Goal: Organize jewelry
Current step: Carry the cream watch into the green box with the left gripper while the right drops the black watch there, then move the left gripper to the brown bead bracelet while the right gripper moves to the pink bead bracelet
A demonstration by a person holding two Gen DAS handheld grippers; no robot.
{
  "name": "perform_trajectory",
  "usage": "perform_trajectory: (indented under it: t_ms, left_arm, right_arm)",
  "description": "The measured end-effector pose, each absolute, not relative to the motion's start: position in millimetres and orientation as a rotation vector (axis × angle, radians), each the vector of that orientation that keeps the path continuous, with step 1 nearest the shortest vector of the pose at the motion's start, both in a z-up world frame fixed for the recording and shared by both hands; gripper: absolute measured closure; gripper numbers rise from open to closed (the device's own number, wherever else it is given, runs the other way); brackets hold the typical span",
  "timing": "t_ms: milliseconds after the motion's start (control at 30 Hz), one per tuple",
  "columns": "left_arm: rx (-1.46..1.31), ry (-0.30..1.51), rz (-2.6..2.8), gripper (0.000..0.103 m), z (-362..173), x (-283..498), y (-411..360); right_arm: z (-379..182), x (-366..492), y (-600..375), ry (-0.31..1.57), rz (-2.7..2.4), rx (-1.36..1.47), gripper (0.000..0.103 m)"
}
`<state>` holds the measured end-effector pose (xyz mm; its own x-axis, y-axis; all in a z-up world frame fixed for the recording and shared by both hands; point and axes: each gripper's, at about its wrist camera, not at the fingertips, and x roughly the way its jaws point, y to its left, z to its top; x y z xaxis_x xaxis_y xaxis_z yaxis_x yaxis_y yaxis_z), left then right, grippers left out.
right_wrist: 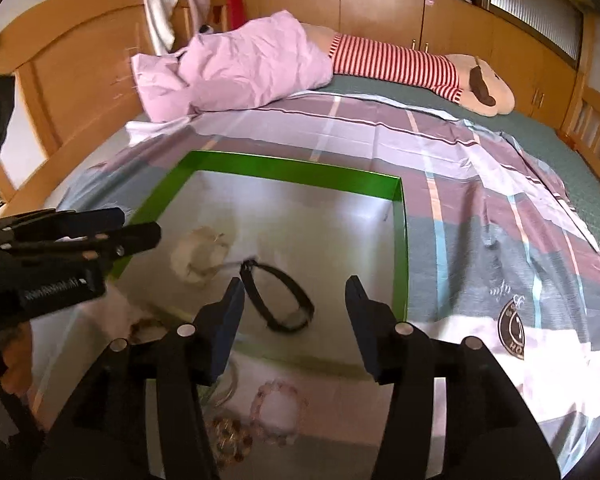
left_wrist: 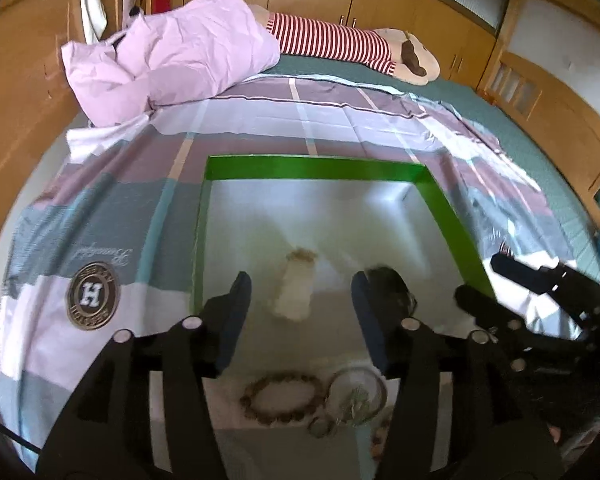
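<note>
A green-rimmed tray (left_wrist: 316,168) with a shiny silver floor lies on the bed. In it rest a white bead bracelet (left_wrist: 294,292) and a black band (right_wrist: 278,300). My left gripper (left_wrist: 300,280) hovers open over the white bracelet, its pads apart from it. My right gripper (right_wrist: 295,282) is open above the black band, with nothing pinched. Each gripper shows at the edge of the other's view. On the sheet in front of the tray lie a brown bead bracelet (left_wrist: 280,398), a silver bangle (left_wrist: 356,394) and a pink bead bracelet (right_wrist: 278,408).
The tray sits on a plaid sheet (left_wrist: 100,208) spread over a green bedcover. A pink pillow (left_wrist: 172,60) and a long striped plush toy (left_wrist: 340,44) lie at the far end. Wooden headboard and cabinets surround the bed.
</note>
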<state>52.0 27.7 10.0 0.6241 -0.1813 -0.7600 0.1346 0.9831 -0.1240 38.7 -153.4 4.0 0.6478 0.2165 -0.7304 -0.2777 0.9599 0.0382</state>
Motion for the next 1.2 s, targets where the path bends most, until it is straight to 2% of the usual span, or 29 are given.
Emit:
perform_trajectory:
  t_ms: [67, 200, 500, 533, 600, 1133, 1167, 1200]
  left_arm:
    - [-0.035, 0.882, -0.18, 0.041, 10.7, 37.0, 25.5]
    - [-0.011, 0.889, -0.197, 0.037, 7.7, 20.8, 19.3]
    - [0.008, 0.961, -0.179, 0.037, -16.1, 8.8, 12.5]
    - [0.014, 0.966, -0.18, 0.037, -17.5, 8.8, 11.4]
    - [0.016, 0.969, -0.179, 0.037, -18.9, 8.8, 10.7]
    - [0.023, 0.997, -0.177, 0.031, -23.8, 10.1, 10.5]
    - [0.025, 1.001, -0.173, 0.031, -24.8, 10.5, 10.6]
    - [0.026, 1.007, -0.168, 0.03, -26.0, 11.1, 10.8]
  right_arm:
    - [6.4, 30.3, -157.6, 0.827, 0.303, -0.049, 0.041]
    - [3.9, 12.2, -160.2, 0.851, 0.331, -0.052, 0.04]
    - [-40.7, 6.3, -158.6, 1.008, 0.28, -0.14, 0.041]
    - [-44.3, 7.1, -158.8, 1.016, 0.271, -0.144, 0.042]
    - [-49.2, 8.0, -159.4, 1.031, 0.269, -0.141, 0.052]
    - [-87.3, 15.6, -143.6, 1.145, 0.276, -0.169, 0.052]
    - [-88.3, 15.0, -142.3, 1.144, 0.276, -0.176, 0.055]
    - [-88.8, 14.4, -141.4, 1.142, 0.277, -0.183, 0.067]
